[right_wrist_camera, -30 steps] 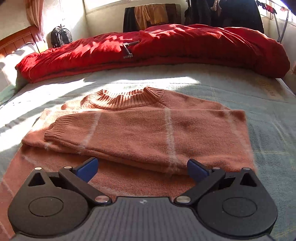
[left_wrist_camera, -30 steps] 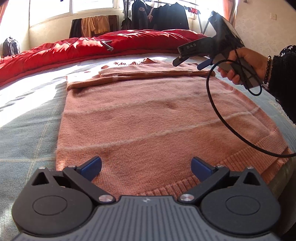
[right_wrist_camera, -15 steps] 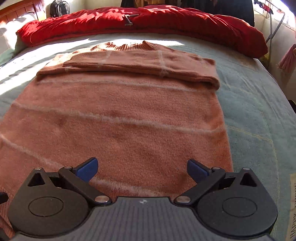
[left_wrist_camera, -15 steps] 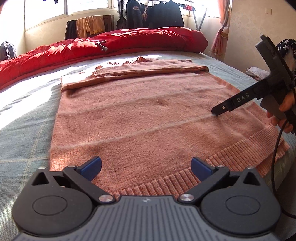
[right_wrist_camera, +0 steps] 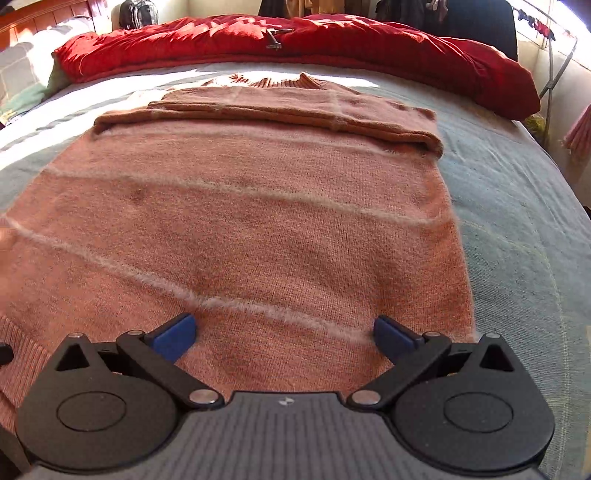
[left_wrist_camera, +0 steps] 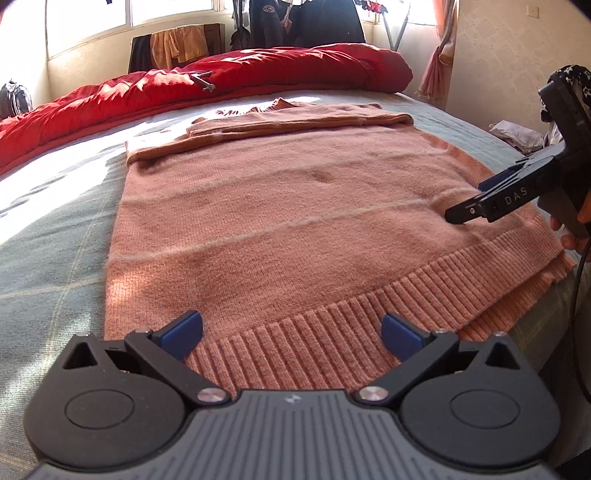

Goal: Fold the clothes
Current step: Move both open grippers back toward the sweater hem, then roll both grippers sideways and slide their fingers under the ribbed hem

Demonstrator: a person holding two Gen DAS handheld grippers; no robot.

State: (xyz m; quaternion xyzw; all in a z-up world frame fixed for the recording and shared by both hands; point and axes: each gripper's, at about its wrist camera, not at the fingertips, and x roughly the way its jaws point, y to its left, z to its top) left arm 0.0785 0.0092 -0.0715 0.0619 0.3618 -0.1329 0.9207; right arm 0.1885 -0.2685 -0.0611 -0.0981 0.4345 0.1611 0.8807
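Note:
A salmon-pink knit sweater lies flat on the bed, its sleeves folded across the chest near the collar. My left gripper is open and empty, low over the ribbed hem at its left part. My right gripper is open and empty over the sweater near its right side, just above the hem. The right gripper also shows in the left wrist view, hovering over the sweater's right edge.
The sweater rests on a grey-blue bedspread. A rolled red duvet lies along the far side of the bed. Dark clothes hang at the window. A wall and a pile of cloth are to the right.
My right gripper has pulled back from the folded sleeves to the lower right part of the sweater. My left gripper has dropped slightly closer to the hem. Both stay open.

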